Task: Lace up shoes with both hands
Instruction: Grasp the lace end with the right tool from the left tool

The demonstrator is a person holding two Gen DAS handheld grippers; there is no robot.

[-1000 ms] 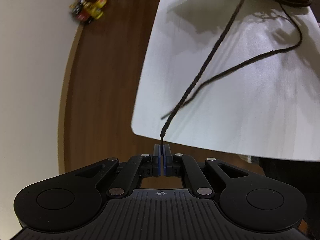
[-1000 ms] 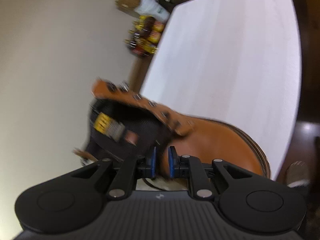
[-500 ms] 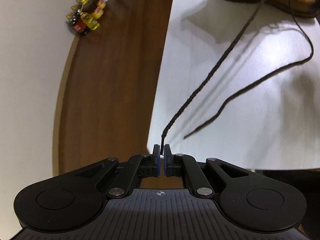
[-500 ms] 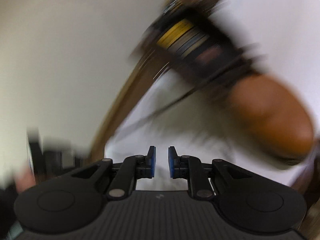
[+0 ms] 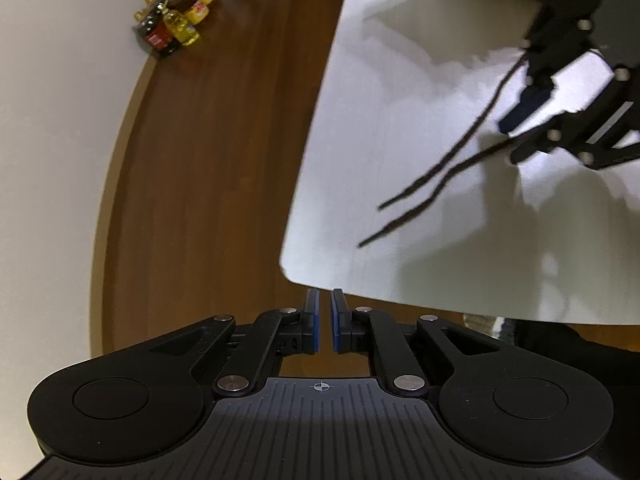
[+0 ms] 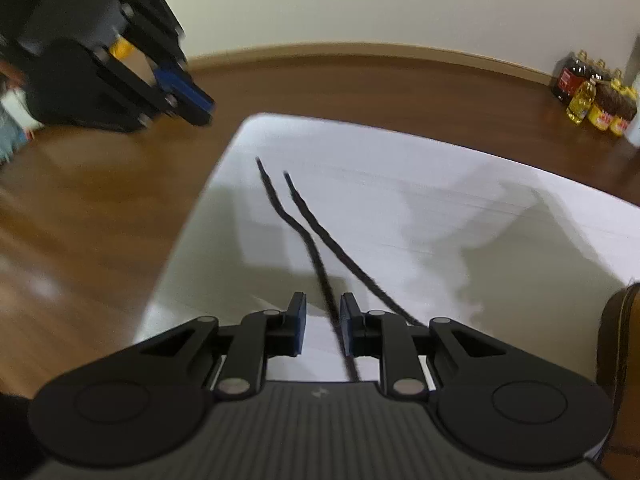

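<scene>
— Dropped the lace since a second ago: left tool [image 5: 325, 320] now slack, pads a little apart, nothing between them, hanging off the near corner of the table [image 5: 400, 128] over the wooden floor [image 5: 208, 160].

— And both lace ends [image 5: 432, 184] flat on the table now, side by side, tips pointing at that corner, well clear of the left tool. Gone slack, no longer pulled taut.

— Over on the right: right tool [image 6: 323, 330] swung round from the boot, low over the table, spread open. One strand running straight up the gap between its pads, not pinched; the other just outside the right pad.

— Long axis of the laces nearly in line with that tool's fingers. Right tool clearly nearer; left well apart, past the table edge.

— Boot [image 6: 622, 336] at the far right, only its brown side showing; eyelets out of sight, so no telling how far laced.

— Plenty of bare table right of the strands; left of them, edge and corner close. Bottles [image 5: 176, 20] away by the wall, no bother.
</scene>
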